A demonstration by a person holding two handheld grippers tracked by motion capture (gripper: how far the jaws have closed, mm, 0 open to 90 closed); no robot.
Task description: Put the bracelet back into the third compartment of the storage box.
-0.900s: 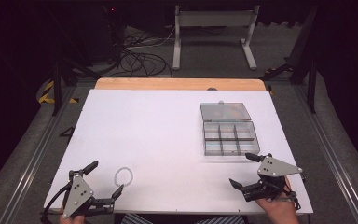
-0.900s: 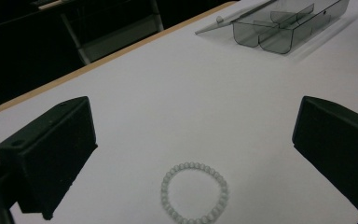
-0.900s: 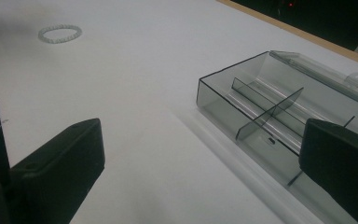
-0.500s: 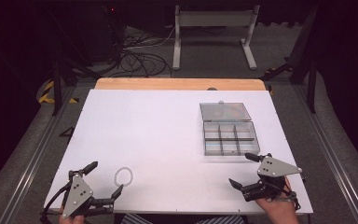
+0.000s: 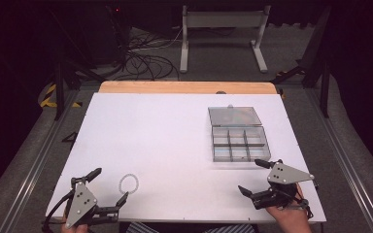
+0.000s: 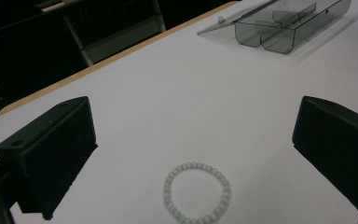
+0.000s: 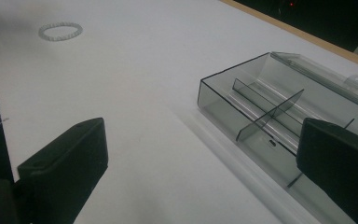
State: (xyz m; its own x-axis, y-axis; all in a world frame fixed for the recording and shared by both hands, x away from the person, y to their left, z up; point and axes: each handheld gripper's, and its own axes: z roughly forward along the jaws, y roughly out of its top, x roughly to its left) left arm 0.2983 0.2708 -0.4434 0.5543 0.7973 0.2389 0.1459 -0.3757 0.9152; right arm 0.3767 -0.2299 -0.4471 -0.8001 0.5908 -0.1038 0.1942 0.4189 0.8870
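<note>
Both my grippers — left [image 5: 98, 188], right [image 5: 253, 176] — gape empty; I judge the lower-left bead bracelet [image 5: 128, 184] needs grasping next — bound for the open compartment box [image 5: 239, 143].

A white bench [image 5: 175, 136] with a bare wooden strip along its far edge carries two things. A clear compartment box [image 5: 239, 144], its lid folded open toward the far side, sits on the right half. A pale bead bracelet [image 5: 128, 184] lies flat near the front left, well apart from the box.
</note>
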